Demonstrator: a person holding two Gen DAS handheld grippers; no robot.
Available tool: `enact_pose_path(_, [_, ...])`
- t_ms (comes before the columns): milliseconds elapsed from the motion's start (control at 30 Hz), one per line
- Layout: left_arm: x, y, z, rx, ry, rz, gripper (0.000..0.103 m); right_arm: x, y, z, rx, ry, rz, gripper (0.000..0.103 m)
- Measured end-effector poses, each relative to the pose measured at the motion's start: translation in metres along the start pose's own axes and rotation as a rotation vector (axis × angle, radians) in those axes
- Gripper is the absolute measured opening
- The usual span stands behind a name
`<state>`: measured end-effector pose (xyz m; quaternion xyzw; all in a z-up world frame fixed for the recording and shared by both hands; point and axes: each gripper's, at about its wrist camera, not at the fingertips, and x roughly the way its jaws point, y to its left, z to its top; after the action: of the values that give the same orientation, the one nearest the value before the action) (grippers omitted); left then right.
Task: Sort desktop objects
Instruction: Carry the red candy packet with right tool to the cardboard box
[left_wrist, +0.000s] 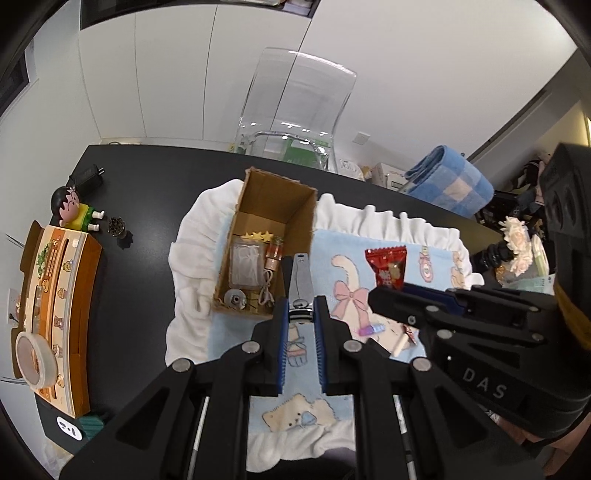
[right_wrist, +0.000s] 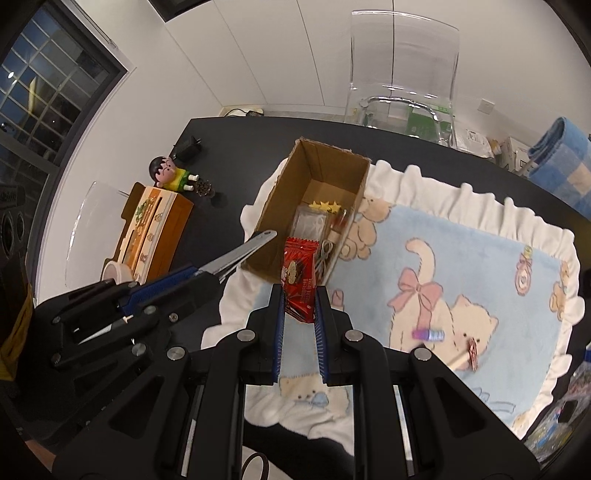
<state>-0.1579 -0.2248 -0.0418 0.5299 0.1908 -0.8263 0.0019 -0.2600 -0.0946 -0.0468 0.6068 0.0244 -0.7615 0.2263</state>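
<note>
We see a shiny metal nail clipper (left_wrist: 300, 284), a glossy red foil packet (right_wrist: 300, 280), a matt cardboard box (left_wrist: 295, 206) and a fluffy cloth blanket (right_wrist: 480, 258).

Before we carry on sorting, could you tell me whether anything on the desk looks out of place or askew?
Nothing looks spilled or damaged. The cartoon figurine lies tipped on its back beside the orange box, and a small purple-capped tube and a wrapped lollipop still lie loose on the blanket.
</note>
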Motion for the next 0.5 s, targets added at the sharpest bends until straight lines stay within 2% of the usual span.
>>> enact_pose_path(267, [0.033, 0.018, 0.018, -0.03, 0.038, 0.0, 0.013, 0.036, -0.008, 0.037, -0.018, 0.026, -0.001, 0.015])
enact_pose_path(500, [0.055, 0.03, 0.023, -0.064, 0.07, 0.003, 0.013, 0.061, -0.015, 0.058, -0.004, 0.056, 0.053, 0.016])
